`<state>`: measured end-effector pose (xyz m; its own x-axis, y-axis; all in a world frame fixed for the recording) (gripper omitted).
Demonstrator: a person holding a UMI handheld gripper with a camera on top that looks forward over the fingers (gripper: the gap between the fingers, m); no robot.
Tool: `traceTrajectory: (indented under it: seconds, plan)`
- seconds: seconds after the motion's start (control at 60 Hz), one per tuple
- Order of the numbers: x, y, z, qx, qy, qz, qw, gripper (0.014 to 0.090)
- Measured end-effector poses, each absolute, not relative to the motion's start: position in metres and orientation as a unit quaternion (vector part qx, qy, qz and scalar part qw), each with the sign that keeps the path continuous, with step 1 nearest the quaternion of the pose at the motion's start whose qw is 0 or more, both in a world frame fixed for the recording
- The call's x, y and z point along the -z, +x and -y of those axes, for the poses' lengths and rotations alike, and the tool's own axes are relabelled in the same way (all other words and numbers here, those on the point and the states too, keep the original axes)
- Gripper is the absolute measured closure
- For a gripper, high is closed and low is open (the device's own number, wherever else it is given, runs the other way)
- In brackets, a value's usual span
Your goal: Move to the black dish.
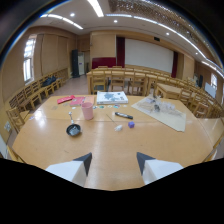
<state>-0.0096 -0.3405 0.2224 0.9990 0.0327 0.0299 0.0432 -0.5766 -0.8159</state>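
Observation:
A small black dish [74, 130] with a pale inside lies on the wooden table [115, 145], ahead of my fingers and off to the left. A thin handle or spoon leans out of it toward the back. My gripper [114, 160] is open, its two dark-tipped fingers spread apart above the near part of the table with nothing between them. The dish sits well beyond the left fingertip [86, 159].
A pink cup [88, 110] stands behind the dish. A black marker [123, 115], a small purple object [131, 124], a white book [112, 97] and a sheet of clear plastic [161, 111] lie farther back. Wooden chairs and desks ring the table.

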Motion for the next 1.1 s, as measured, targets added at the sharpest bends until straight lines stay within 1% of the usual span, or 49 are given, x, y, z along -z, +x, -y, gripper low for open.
traceTrajectory:
  seconds: [0.083,0.2,0.283,0.4,0.583,0.717,0.85,1.1]
  plan:
    - [-0.218,-0.011,0.338,0.018,-0.886,0.019,0.463,0.0201]
    - [-0.217,-0.028,0.357,0.029,-0.887,0.007,0.461,0.0202]
    - [-0.217,-0.052,0.372,0.031,-0.888,0.005,0.459,0.0200]
    - [-0.218,-0.104,0.395,0.035,-0.887,0.005,0.461,0.0196]
    - [-0.215,-0.161,0.393,0.030,-0.887,0.018,0.461,0.0189]
    - [-0.215,-0.194,0.367,0.023,-0.882,0.031,0.470,0.0190]
    - [-0.208,-0.220,0.324,0.018,-0.879,0.038,0.475,0.0189]
    - [-0.145,-0.239,0.218,-0.001,-0.894,0.027,0.447,0.0191]
